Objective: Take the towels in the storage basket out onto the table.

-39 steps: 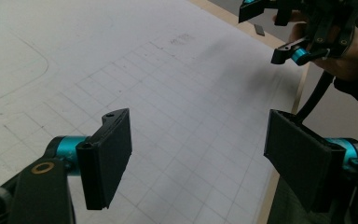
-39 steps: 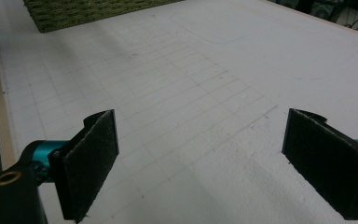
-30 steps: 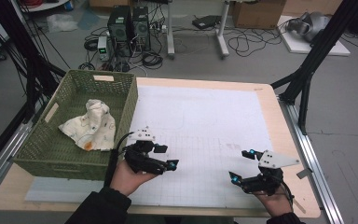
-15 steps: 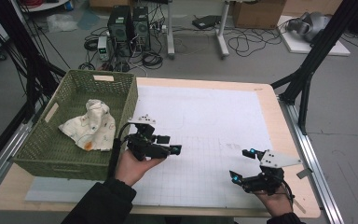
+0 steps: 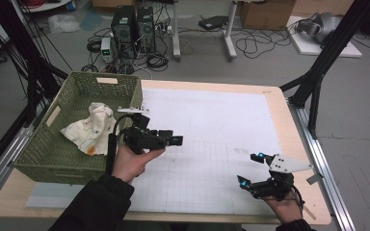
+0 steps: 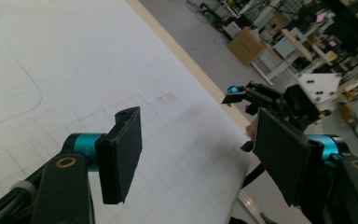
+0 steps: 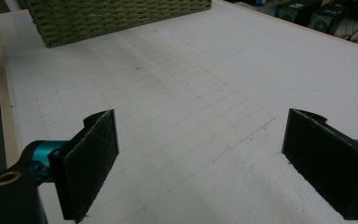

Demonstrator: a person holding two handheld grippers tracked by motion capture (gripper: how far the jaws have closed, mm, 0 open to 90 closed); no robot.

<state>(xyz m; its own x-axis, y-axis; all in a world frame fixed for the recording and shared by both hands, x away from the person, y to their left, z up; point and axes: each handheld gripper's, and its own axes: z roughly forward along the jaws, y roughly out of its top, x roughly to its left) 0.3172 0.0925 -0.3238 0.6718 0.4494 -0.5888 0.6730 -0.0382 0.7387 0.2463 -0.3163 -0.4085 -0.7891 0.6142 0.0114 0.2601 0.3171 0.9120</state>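
Nearest the person, at the tabletop's [image 5: 289, 120] front right, the right gripper [image 5: 256, 169] sits low over the white gridded mat [image 5: 221, 130], held from below by the right hand [image 5: 284, 207]. Its jaws are spread wide with nothing between them; in the right gripper view they frame bare grid lines.

Farther in, left of centre, the left gripper [image 5: 176, 140] is held above the mat in the left hand [image 5: 132, 161], just beside the basket's right wall. Its long axis runs level, pointing rightward across the tabletop. The jaws stand apart and empty, though they have just been closing somewhat. In the left gripper view they look toward the right gripper [image 6: 242, 95] over the mat's far edge.

Beyond that hand, the green woven basket [image 5: 46, 149] occupies the tabletop's left side, its long axis running away from the person. Inside lies a crumpled white cloth [image 5: 89, 127] with faint orange stains, bunched toward the basket's right wall, its longer stretch running from near left to far right.
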